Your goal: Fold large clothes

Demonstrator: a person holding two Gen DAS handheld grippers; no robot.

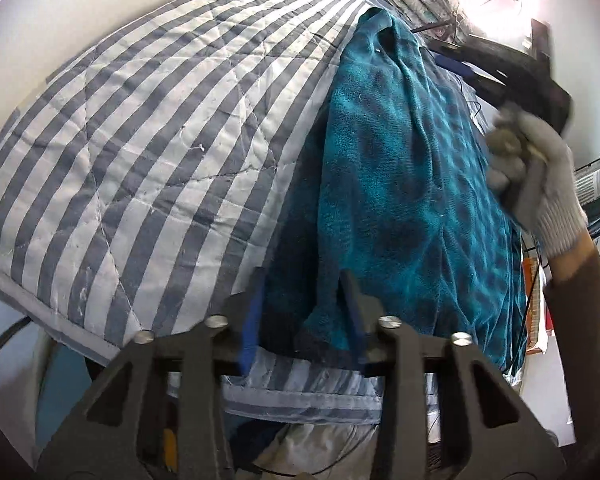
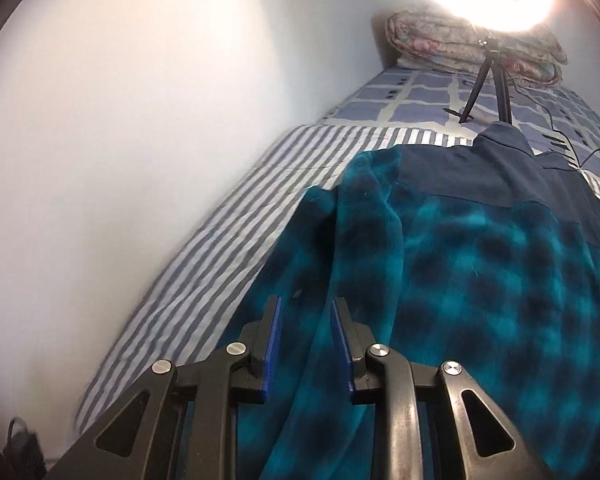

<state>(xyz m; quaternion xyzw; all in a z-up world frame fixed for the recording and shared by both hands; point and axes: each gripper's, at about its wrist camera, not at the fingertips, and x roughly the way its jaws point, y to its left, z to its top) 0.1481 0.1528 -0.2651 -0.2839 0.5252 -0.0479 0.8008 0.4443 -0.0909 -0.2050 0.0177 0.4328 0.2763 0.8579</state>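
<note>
Left gripper [image 1: 304, 304] has its blue pads spread apart around a corner of the teal fleece garment [image 1: 412, 184], no clamp on it. Right gripper [image 2: 305, 334] is parted too, fleece lying between its fingers. The garment lies along the striped quilt's [image 1: 140, 132] right edge, on the bed.

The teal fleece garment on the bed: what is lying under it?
Under the teal fleece garment lies a grey-and-white striped quilt, visible around it. Farther away, a blue checked sheet shows under the quilt. What is directly beneath the garment's middle is covered.
</note>
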